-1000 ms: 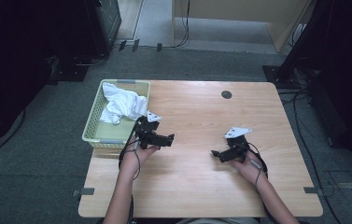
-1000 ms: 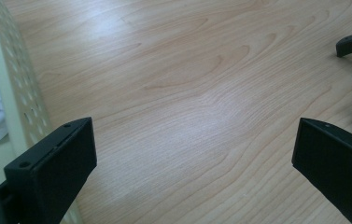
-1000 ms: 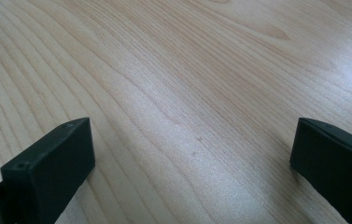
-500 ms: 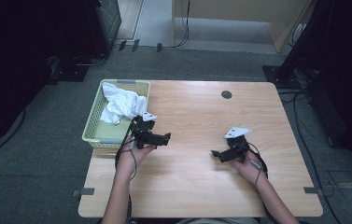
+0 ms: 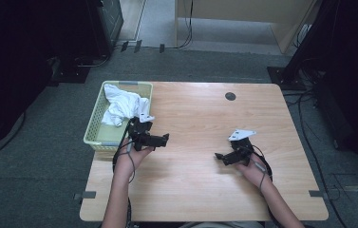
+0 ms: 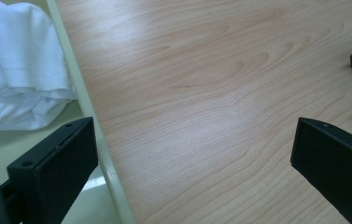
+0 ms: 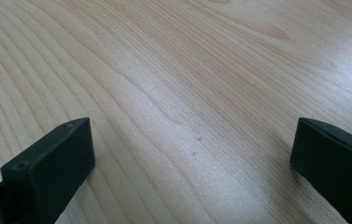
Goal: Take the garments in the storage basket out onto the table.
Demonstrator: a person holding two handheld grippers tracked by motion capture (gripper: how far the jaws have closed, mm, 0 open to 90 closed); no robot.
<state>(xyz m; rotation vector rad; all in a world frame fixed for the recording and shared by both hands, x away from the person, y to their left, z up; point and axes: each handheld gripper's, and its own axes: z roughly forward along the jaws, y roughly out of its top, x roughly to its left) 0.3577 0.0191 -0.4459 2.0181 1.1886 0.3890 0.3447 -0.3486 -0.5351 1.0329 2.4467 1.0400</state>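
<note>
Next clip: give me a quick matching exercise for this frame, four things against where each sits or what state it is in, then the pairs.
Things:
1. white cloth
2. basket
3. left hand-held gripper
4. right hand-held gripper

Places or states:
A. pale green, at the table's left edge
B. open over bare wood, right of the table's middle
C. bunched up inside the basket
D. open, beside the basket's rim

Pairs: 1-C, 2-A, 3-D, 4-B
</note>
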